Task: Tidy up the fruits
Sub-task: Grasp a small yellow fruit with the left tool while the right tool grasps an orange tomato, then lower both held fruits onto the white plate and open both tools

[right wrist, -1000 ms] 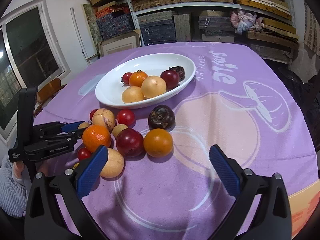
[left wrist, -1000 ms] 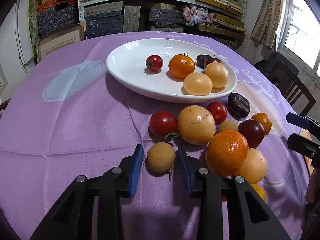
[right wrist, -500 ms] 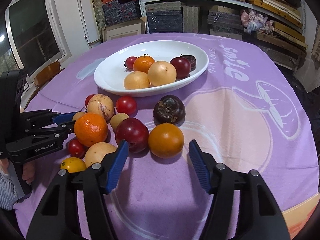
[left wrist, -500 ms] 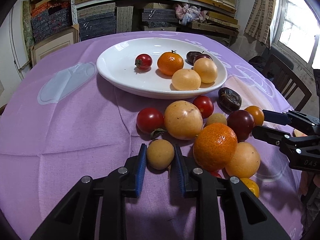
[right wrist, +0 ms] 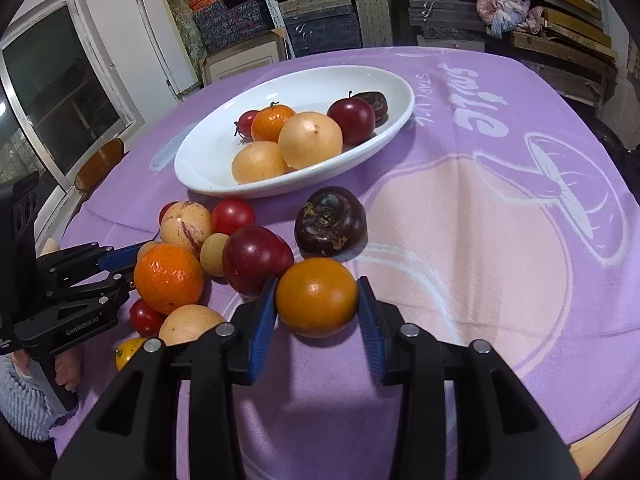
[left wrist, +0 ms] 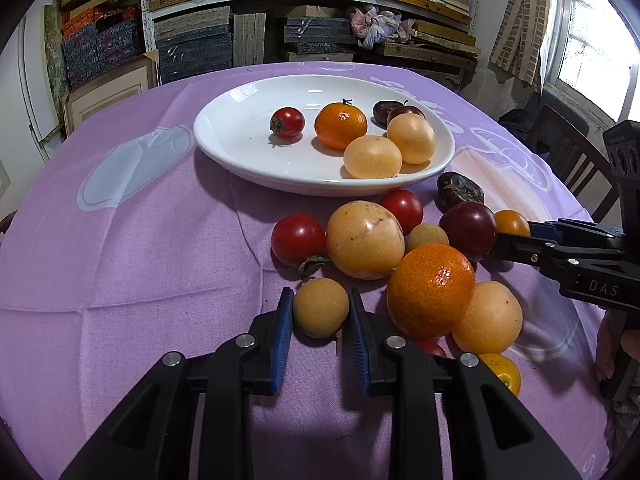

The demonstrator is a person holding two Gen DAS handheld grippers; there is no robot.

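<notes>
My left gripper [left wrist: 320,312] is shut on a small tan round fruit [left wrist: 321,307] resting on the purple cloth. My right gripper [right wrist: 318,304] is shut on an orange tomato-like fruit [right wrist: 316,298], also on the cloth. A white oval plate [left wrist: 240,140] beyond holds a red tomato [left wrist: 287,123], a mandarin [left wrist: 340,125], two pale yellow fruits and dark fruits. Loose fruit lies between: a big yellow fruit [left wrist: 365,239], a large mandarin [left wrist: 431,290], red tomatoes, a dark red plum [right wrist: 256,259] and a wrinkled dark fruit [right wrist: 330,226].
The round table carries a purple cloth [left wrist: 140,248] with a white print. Shelves of stacked boxes [left wrist: 248,32] stand behind it. A wooden chair [left wrist: 568,160] sits at the right and a window [right wrist: 48,92] at the left.
Both grippers moved forward and closed: the left onto the small tan fruit, the right from wide open onto the orange fruit.
</notes>
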